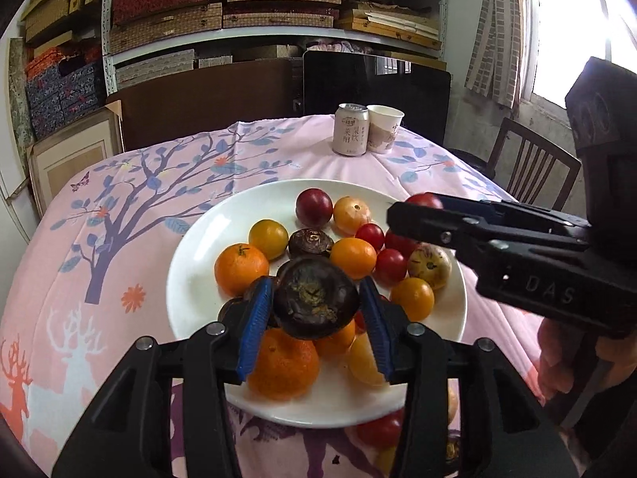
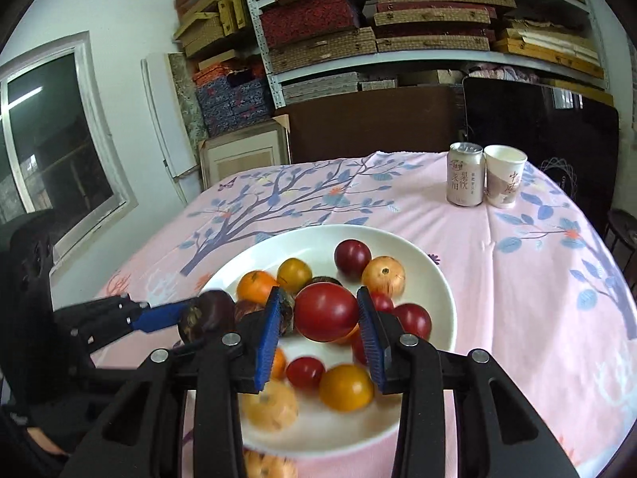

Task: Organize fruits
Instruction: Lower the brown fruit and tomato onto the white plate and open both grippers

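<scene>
Left gripper (image 1: 314,314): blue pads closed on a dark, rough-skinned fruit (image 1: 315,303), held above the near half of the plate (image 1: 187,275). In the right wrist view the same fruit (image 2: 206,315) shows at the tip of the left tool, over the plate's left rim.

Right gripper (image 2: 323,318): pads closed on a red tomato (image 2: 326,311), held clear above the middle of the plate (image 2: 444,298). In the left wrist view only a sliver of the tomato (image 1: 425,200) shows behind the black finger, over the plate's right rim.

On the plate: mandarins (image 1: 241,268), yellow and red cherry tomatoes, a plum (image 1: 313,207) toward the far rim, and another dark fruit (image 1: 310,242) at centre. A few fruits lie on the cloth (image 1: 119,207) off the near rim, partly hidden by the tools.

At the far edge of the tabletop: a can (image 1: 351,130) touching a paper cup (image 1: 384,128).

Step in hand, judged: each tool is carrying one fruit to be set with its like. To do it well, keep the squeeze light on the tomato, which will bruise; lower each fruit until it rests before opening; release into a gap rather than onto a slope of round fruit, which will roll; keep the two tools apart over the plate.
</scene>
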A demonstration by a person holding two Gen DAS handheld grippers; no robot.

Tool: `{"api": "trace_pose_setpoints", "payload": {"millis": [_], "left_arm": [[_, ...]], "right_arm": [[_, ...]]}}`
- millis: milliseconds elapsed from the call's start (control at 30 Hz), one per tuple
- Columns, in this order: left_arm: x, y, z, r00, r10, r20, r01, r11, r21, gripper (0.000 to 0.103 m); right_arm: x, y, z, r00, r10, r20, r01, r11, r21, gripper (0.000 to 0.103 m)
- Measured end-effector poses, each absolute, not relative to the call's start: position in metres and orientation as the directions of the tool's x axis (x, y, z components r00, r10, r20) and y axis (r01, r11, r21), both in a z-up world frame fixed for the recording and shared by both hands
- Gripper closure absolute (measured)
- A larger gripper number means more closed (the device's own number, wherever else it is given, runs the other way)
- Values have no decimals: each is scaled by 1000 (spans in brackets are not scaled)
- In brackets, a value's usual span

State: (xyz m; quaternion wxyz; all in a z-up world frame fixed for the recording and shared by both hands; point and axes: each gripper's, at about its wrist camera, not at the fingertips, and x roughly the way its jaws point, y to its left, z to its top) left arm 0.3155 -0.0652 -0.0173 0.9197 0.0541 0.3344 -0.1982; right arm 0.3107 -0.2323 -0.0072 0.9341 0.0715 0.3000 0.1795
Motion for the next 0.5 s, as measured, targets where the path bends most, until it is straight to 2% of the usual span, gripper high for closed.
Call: {"api": "trace_pose_setpoints", "payload": {"millis": [33,67,100,233,333,400,500], "left_arm": [[316,-64,-19,698,-334,-634,406,913,-34,45],[313,-64,-19,708,-326,-627,401,916,-23,34],[310,-62,-19,723,-314,-615,394,919,-7,28],[291,-50,-21,722,-316,-616,405,914,5,27],[274,-43,-25,724,-300,-622,403,915,27,25],[265,-38,-27,724,-297,-622,397,918,23,17],[257,-30,-31,722,-285,-630,382,924,20,16]], "right_arm": [[311,-234,-10,764,375,-524,-287,926,245,46],[309,-235,-11,771,372,-517,-286,927,242,42],[306,-236,-12,771,372,-517,-288,928,238,42],[286,-250,-11,781,375,-499,-285,926,249,42],[271,-260,-13,781,380,-496,-288,923,254,37],[264,-263,-17,762,394,-514,-293,918,268,35],[255,-261,-28,683,455,-572,-332,890,311,34]]}}
